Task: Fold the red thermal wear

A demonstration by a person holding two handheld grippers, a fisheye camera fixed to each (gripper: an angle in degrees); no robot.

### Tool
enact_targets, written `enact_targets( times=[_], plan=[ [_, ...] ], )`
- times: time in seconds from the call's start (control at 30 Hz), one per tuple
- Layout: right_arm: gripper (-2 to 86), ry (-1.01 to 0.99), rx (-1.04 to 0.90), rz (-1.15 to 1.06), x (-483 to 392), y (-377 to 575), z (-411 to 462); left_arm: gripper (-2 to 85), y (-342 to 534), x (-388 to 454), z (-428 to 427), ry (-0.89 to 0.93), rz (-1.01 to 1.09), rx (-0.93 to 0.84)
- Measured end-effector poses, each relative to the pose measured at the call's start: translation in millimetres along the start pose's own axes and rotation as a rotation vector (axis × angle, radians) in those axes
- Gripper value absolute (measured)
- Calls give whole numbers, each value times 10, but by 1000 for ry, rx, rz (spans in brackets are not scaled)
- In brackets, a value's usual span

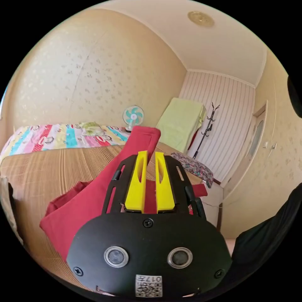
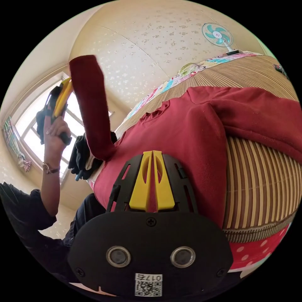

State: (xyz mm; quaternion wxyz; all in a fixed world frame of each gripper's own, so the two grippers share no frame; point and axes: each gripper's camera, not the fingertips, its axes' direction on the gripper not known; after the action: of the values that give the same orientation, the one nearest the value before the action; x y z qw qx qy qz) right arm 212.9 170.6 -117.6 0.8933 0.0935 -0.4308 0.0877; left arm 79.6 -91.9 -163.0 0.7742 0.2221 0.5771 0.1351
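Yellow jaws of my right gripper (image 2: 153, 154) pinch the near hem of the red thermal top (image 2: 188, 132) spread on the striped bamboo mat (image 2: 261, 185). My left gripper (image 1: 151, 154) clamps its sleeve — hand (image 2: 55, 130) raised high, forearm upright.

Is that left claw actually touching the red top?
Touching. In the left gripper view, the left claw is closed on a strip of the red thermal top.

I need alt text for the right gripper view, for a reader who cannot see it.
A yellow-jawed black claw is shut on the hem of a red thermal top lying on a striped woven bamboo mat. A person's hand lifts one red sleeve with a second claw near a bright window.
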Motion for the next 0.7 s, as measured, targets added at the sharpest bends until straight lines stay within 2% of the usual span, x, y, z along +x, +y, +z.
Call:
enact_targets(
  times=[0.07,0.2,0.3,0.37,0.47,0.5,0.57,0.7],
  plan=[
    [8,-17,4,-1,35,41,-50,57,338,-102,258,3,-105,-83],
    [6,-34,3,-1,81,88,-98,66,839,-293,38,-131,-230,-110],
    [6,-15,3,0,83,121,-124,66,1093,-469,-333,-294,-279,-119],
    [6,-8,2,1,88,144,-144,67,1203,-658,-572,-503,-314,-164],
    [7,-7,0,4,105,167,-169,68,1303,-876,-900,-672,-379,-134],
    [7,-8,0,5,108,171,-174,68,1319,-941,-933,-684,-404,-143],
    [8,-12,0,9,126,189,-195,52,1349,-1281,-794,-674,-481,-379],
    [7,-19,2,18,156,213,-226,39,1253,-1197,-1029,-642,-428,-286]
  ],
)
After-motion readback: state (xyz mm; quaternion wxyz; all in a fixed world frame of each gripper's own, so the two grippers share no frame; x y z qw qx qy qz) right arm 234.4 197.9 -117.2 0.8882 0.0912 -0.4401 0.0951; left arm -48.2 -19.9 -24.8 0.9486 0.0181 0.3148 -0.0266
